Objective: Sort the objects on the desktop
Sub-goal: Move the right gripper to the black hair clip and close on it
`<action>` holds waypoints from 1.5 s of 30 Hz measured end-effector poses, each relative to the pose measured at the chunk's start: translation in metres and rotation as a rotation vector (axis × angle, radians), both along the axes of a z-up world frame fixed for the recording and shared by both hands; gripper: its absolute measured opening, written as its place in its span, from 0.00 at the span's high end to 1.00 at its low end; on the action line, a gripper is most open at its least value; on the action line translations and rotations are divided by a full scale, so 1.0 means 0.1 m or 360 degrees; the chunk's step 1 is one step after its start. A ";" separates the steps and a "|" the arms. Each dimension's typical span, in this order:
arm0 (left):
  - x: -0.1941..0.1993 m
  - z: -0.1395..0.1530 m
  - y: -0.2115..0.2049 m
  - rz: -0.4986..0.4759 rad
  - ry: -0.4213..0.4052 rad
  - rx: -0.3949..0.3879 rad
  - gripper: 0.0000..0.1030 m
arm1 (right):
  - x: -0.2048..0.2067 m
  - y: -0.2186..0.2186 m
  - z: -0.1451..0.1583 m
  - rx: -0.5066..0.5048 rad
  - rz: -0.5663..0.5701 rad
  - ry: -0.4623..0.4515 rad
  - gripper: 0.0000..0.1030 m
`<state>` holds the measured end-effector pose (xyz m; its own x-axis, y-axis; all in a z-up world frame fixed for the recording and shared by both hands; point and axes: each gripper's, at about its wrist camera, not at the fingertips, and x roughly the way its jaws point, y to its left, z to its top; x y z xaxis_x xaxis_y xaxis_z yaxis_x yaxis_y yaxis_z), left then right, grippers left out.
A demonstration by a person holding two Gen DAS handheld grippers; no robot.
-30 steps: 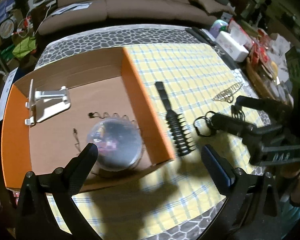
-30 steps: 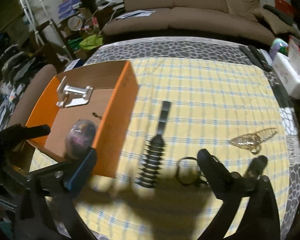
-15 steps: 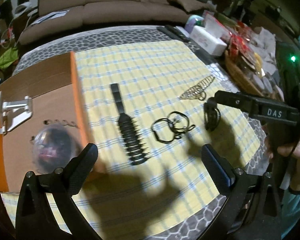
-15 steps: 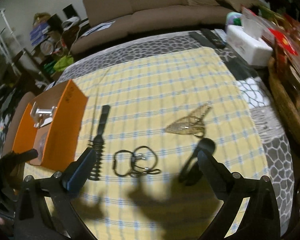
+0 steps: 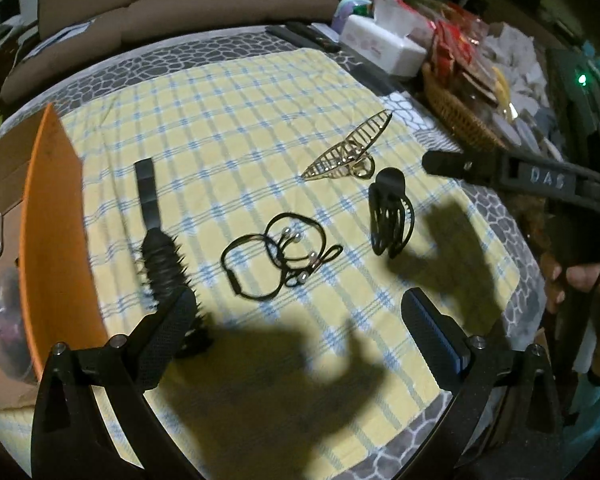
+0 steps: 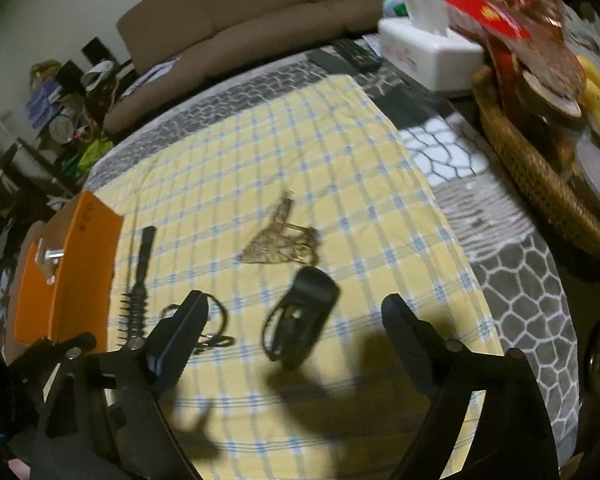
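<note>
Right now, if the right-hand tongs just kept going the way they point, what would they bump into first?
Most likely the black claw hair clip, which lies on the yellow checked cloth between the two fingers in the right wrist view. The right tongs are closing with nothing gripped. Depth is hard to judge here.

Yellow-blue checked cloth (image 5: 260, 120); orange box (image 5: 56, 240); black brush (image 5: 156, 232); gold clip (image 5: 348, 152).
</note>
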<state>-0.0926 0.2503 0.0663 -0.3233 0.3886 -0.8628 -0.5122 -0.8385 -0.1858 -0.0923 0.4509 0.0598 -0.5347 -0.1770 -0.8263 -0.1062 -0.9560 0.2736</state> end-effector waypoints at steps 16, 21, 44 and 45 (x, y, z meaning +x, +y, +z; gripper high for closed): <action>-0.38 -0.17 0.41 -0.0126 0.0164 -0.0219 0.02 | -0.29 -0.17 -0.49 -0.0009 -0.0027 -0.0214 0.29; -0.51 -0.21 0.51 -0.0174 0.0200 -0.0278 0.02 | -0.39 -0.21 -0.65 0.0075 -0.0022 -0.0298 0.49; -0.96 -0.58 1.45 -0.0536 0.0189 -0.0339 0.19 | -0.24 0.42 -0.32 -0.0100 -0.0220 -0.0117 0.65; -0.99 -0.61 1.46 -0.0528 0.0177 -0.0345 0.22 | -0.24 0.41 -0.32 -0.0103 -0.0214 -0.0115 0.65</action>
